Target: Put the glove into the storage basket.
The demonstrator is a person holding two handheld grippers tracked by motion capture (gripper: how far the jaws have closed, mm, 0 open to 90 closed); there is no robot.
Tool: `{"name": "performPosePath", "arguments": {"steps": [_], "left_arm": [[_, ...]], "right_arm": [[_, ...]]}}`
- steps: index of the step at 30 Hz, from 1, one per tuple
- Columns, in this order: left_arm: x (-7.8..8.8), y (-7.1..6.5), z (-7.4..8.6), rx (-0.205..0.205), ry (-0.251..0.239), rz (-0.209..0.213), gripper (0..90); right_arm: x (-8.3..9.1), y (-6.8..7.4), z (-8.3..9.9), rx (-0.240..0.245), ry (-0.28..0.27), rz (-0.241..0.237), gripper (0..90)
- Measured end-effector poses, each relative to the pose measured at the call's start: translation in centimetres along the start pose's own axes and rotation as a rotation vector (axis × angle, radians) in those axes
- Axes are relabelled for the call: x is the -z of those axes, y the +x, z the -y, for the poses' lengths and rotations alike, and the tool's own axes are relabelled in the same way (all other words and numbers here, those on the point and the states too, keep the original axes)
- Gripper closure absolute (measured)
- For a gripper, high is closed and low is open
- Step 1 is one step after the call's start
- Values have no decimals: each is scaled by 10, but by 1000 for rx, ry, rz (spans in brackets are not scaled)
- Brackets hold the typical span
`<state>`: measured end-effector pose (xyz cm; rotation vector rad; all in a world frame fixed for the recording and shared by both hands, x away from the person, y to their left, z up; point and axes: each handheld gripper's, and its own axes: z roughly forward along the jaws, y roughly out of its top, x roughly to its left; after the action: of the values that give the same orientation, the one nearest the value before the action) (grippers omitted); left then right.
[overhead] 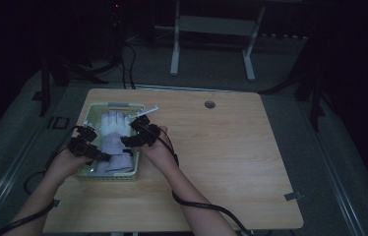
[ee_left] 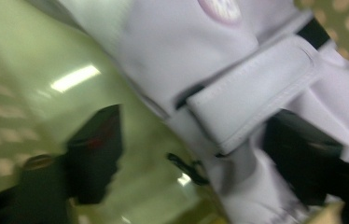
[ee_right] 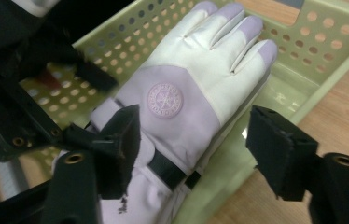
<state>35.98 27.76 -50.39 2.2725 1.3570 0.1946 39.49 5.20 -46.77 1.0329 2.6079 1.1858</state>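
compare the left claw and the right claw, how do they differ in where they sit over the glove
The left claw sits low in the basket at the glove's cuff end; the right claw hangs over the middle of the glove. The left claw's view is blurred, with the strap close up; the right claw's view is sharp, showing the glove's whole back and its round badge. Both are open, jaws either side of glove fabric, black, hand-held.

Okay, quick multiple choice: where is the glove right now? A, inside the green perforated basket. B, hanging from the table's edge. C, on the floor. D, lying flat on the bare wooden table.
A: the glove lies inside the green basket, whose perforated walls rise around it, with the right gripper open over its cuff and the left gripper reaching in beside it.
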Motion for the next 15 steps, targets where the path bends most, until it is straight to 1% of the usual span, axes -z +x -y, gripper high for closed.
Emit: {"name": "performPosePath", "arguments": {"steps": [1,2,3,4,5,6,8,10,13,15], "left_arm": [[4,-1,1,7,-38,-5,145],[7,-3,2,15,-85,-7,142],[11,-6,3,21,-134,-2,125],[15,-8,3,25,-168,-4,84],[19,-11,3,31,-201,-11,69],[23,-14,2,39,-229,-11,67],[28,-19,1,54,-291,9,26],[30,-26,-1,58,-329,49,22],[28,-37,-5,51,-351,98,22],[26,-46,-6,44,-356,125,22]], "right_arm": [[2,-3,1,2,18,-5,276],[5,-6,2,-2,10,-10,272],[7,-8,3,-3,5,-24,237],[9,-11,4,-2,8,-26,199],[11,-12,6,4,21,-22,182],[12,-13,7,14,20,-29,160],[15,-15,10,27,4,-34,145],[19,-17,13,34,-4,-34,145],[26,-22,16,37,-14,-24,144],[31,-25,19,34,-16,-20,143]]}}
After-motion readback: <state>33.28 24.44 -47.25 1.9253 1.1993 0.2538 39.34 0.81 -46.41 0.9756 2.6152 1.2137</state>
